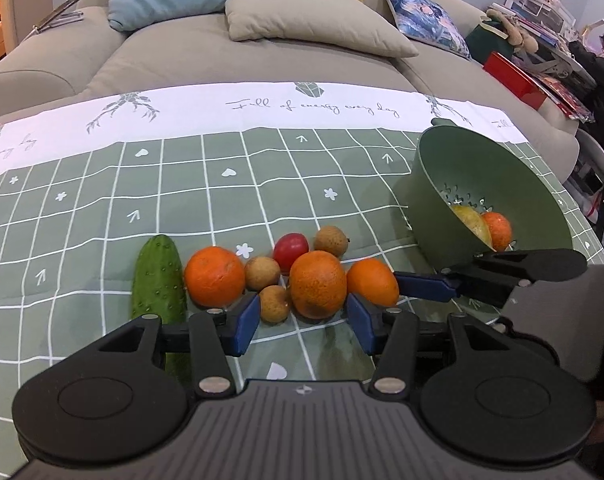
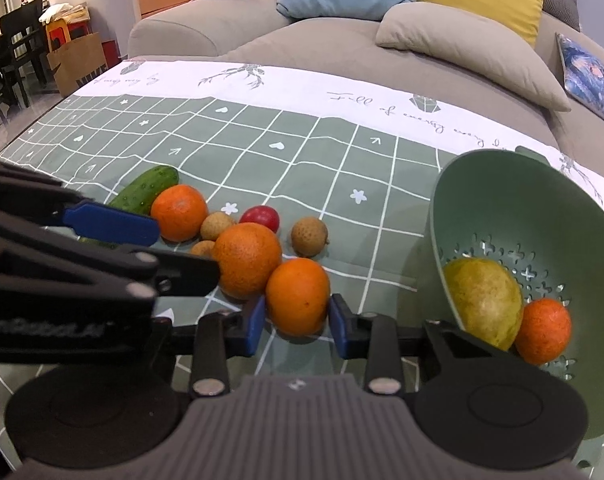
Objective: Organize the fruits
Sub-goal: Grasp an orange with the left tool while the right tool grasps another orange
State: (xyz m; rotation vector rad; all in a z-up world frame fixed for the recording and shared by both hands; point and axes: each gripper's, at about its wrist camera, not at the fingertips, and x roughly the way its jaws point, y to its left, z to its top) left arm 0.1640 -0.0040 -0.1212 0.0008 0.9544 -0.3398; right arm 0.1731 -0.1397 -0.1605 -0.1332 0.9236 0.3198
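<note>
You are working over a green checked tablecloth (image 1: 230,208) in front of a beige sofa (image 1: 230,56), with the fruit lying in a loose cluster near you. Your right gripper (image 2: 297,314) is bracketing the nearest orange (image 2: 298,296), its blue pads sitting against both sides of the fruit, so it is gripping that orange narrowly where it lies on the cloth. Your left gripper (image 1: 304,322) is standing about half open just short of the middle orange (image 1: 317,284), and its pads are not touching anything. A third orange (image 1: 214,282) is lying to the left beside a cucumber (image 1: 158,284), with three small brown round fruits (image 1: 262,273) and a red fruit (image 1: 290,248) scattered among the oranges. The green colander (image 2: 502,216) is sitting tilted at the right of the cluster, its mouth facing you, and it is already holding a yellow-green fruit (image 2: 482,300) and a small orange fruit (image 2: 542,330) resting against each other at its lower side
</note>
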